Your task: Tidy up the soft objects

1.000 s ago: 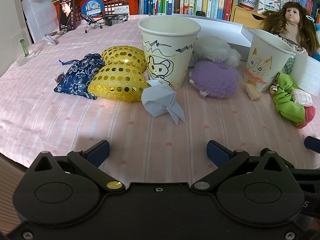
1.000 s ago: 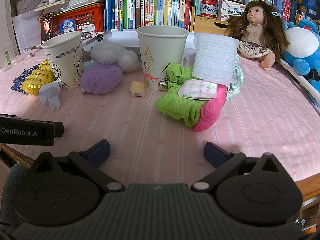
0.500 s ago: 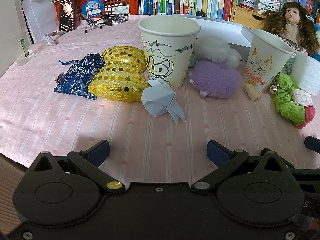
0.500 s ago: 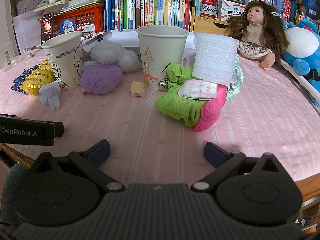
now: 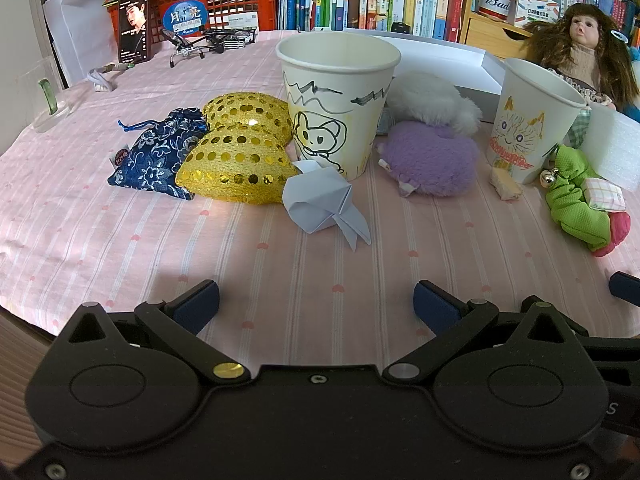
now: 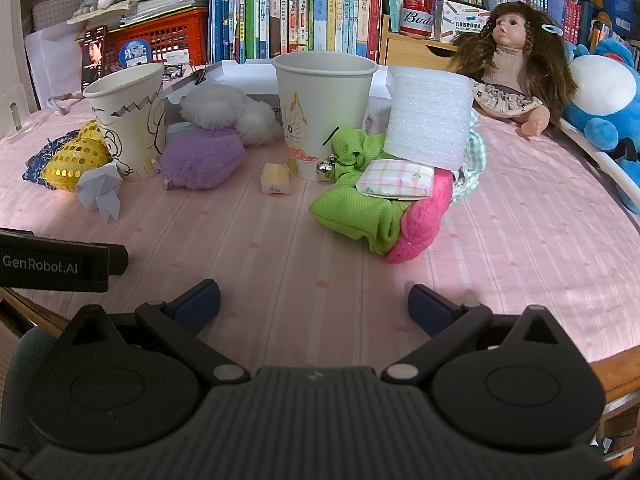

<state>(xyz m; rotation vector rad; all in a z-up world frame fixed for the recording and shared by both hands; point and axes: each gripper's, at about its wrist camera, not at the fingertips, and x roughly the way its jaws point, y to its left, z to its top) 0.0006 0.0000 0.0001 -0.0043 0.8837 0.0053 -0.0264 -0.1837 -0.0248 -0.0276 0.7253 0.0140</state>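
Note:
Soft things lie on a pink striped cloth (image 5: 280, 264): a blue floral pouch (image 5: 154, 158), a gold sequin cushion (image 5: 236, 160), a purple plush (image 5: 434, 158), a white plush (image 5: 434, 100), and a green and pink cloth pile (image 6: 372, 204) with a checked packet (image 6: 394, 182) on it. Two drawn paper cups stand among them, a mouse cup (image 5: 338, 100) and a cat cup (image 6: 322, 112). My left gripper (image 5: 316, 306) is open and empty, near the front edge. My right gripper (image 6: 314, 304) is open and empty, short of the green cloth.
A folded paper rabbit (image 5: 322, 204) lies before the mouse cup. A white foam roll (image 6: 428, 116), a doll (image 6: 512, 68), a blue plush (image 6: 604, 100), a white box (image 5: 440, 50), a red crate (image 5: 208, 8) and books (image 6: 300, 4) line the back. A small yellow cube (image 6: 274, 178) sits by the cat cup.

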